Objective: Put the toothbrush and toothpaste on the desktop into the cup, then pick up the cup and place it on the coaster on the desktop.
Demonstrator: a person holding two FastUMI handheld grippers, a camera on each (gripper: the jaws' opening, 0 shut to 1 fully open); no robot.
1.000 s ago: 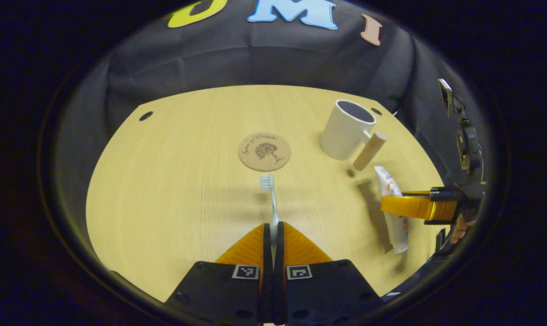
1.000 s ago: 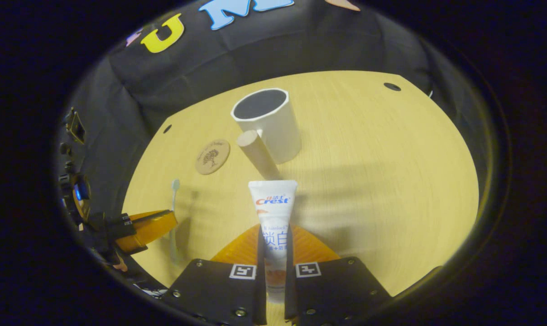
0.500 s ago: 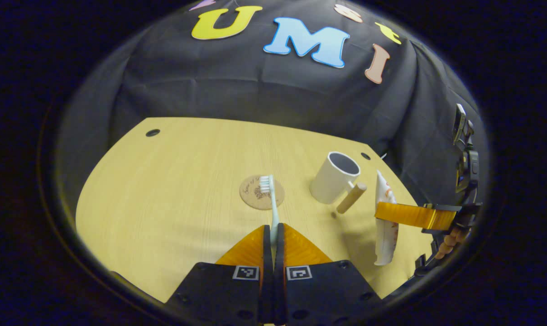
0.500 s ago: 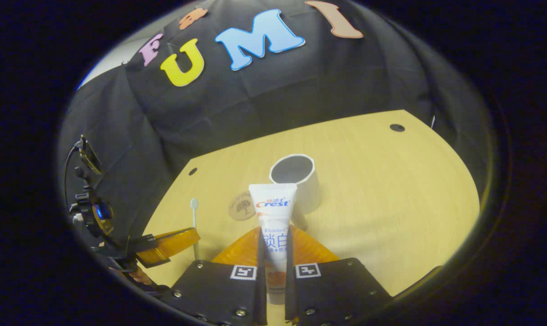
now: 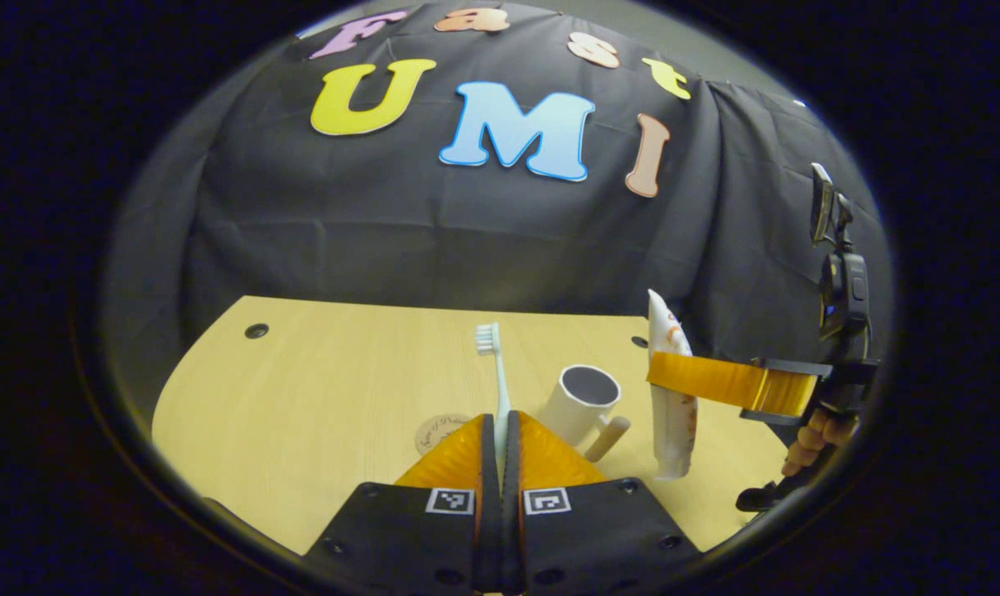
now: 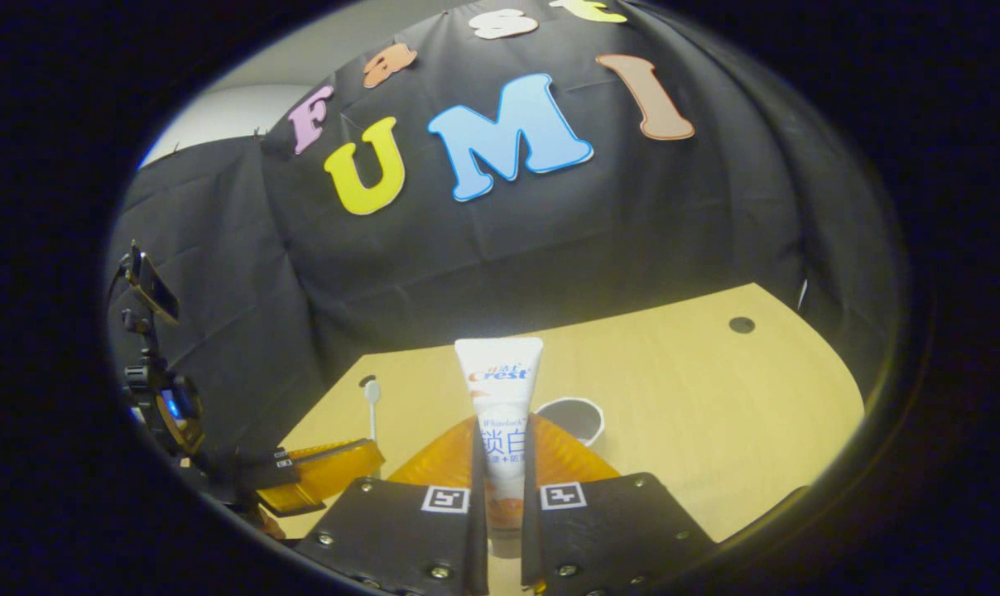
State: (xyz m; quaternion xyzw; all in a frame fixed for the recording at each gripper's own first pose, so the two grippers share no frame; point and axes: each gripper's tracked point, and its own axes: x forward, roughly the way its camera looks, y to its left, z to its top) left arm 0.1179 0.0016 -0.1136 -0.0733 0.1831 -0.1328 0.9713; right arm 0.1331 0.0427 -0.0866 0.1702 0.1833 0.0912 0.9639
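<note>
- White cup sits low centre on the table, small target below both loads.
- Left gripper clamps the toothbrush; its long, thin handle could pivot.
- Right gripper pinches the toothpaste; a soft tube may slip or clip the rim.

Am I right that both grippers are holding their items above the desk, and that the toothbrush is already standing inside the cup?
Not quite: the toothbrush is not in the cup. The left gripper view shows it clamped upright in the left gripper, beside the cup, whose opening looks empty. The rest holds: the right gripper grips the toothpaste above the desk.
</note>
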